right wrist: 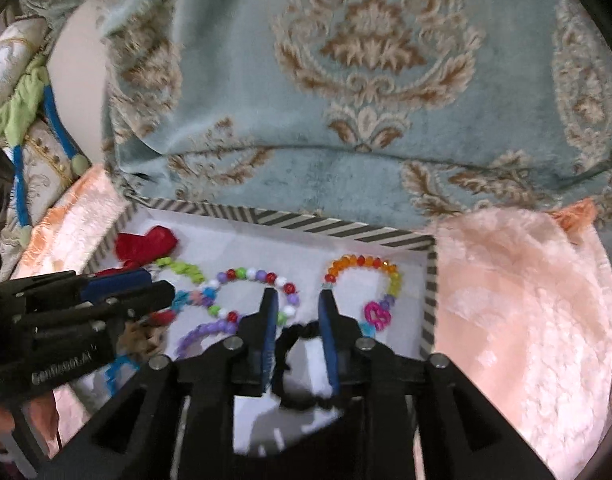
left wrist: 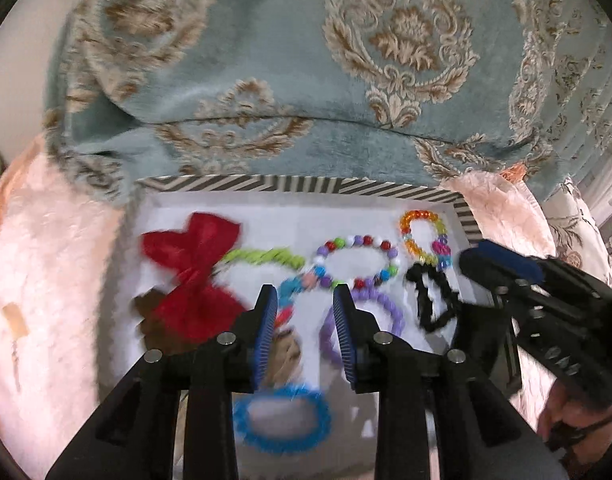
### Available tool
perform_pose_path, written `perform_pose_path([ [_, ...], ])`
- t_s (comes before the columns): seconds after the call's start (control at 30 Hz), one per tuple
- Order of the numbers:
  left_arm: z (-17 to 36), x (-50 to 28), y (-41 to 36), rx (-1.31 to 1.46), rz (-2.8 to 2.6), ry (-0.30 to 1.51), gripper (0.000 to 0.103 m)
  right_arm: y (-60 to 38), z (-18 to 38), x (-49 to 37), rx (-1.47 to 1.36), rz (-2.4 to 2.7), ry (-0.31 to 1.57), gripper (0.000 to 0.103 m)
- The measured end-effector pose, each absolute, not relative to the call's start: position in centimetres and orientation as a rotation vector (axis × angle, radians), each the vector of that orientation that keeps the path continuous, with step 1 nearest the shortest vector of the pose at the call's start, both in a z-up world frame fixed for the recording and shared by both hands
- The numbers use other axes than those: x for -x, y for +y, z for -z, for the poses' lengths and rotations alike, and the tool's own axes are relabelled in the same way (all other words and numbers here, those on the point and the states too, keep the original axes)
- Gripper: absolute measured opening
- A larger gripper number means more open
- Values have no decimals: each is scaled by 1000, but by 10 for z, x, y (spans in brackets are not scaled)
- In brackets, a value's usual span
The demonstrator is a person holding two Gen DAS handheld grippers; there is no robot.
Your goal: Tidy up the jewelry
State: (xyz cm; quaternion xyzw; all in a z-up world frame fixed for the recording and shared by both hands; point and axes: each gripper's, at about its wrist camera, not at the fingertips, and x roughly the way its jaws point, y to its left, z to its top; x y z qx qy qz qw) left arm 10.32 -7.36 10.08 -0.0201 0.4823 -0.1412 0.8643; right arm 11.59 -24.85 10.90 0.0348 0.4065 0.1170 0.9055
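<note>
Left wrist view first: the left gripper (left wrist: 306, 300) hangs over a shallow white box (left wrist: 266, 184) with a black-and-white striped rim, its ribbed blue pads parted and nothing between them. Inside the box, a soft red fabric bow (left wrist: 194, 272) lies at the left, a twisted lime-green hair tie (left wrist: 266, 257) beside it, then a round multicoloured bead bracelet (left wrist: 355, 260) in the middle. A glassy orange-and-rainbow bead bracelet (left wrist: 423, 236) lies near the right wall, and a knobbly black scrunchie (left wrist: 431, 300) just below it. A purple bead ring (left wrist: 379, 312) is half hidden behind the right finger; a fuzzy blue ring (left wrist: 282, 420) sits low and smeared. The brown patch by the bow is too blurred to name. The right gripper (left wrist: 501, 264) reaches in from the right edge.

Now the right wrist view: the right gripper (right wrist: 296, 316) stands with jaws apart, straddling the black scrunchie (right wrist: 302, 330) but not pinching it. The orange-and-rainbow bracelet (right wrist: 365, 268), with a pink heart charm (right wrist: 377, 314), lies just right. The left gripper (right wrist: 138, 286) covers much of the bow (right wrist: 146, 242). Plush peach fabric (right wrist: 517, 312) surrounds the box (right wrist: 325, 226); a teal damask cushion (right wrist: 345, 100) rises behind.
</note>
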Motion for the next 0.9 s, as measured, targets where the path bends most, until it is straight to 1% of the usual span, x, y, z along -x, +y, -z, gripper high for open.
perform_pose_path([
  [0.07, -108, -80, -63, 41, 270, 996, 13, -252, -118, -95, -95, -244, 810, 36],
  [0.13, -112, -62, -52, 41, 224, 984, 13, -255, -124, -77, -121, -237, 785, 42],
  [0.17, -112, -59, -49, 42, 211, 982, 13, -255, -126, -65, -131, -232, 776, 43],
  [0.33, -108, -14, -39, 49, 159, 973, 13, -248, -123, -22, -153, -218, 769, 43],
  [0.53, -105, 22, -47, 11, 147, 968, 13, -236, -114, 17, -165, -214, 781, 44],
  [0.9, -124, 51, -53, -5, 127, 906, 13, -226, -119, 51, -141, -182, 760, 47],
])
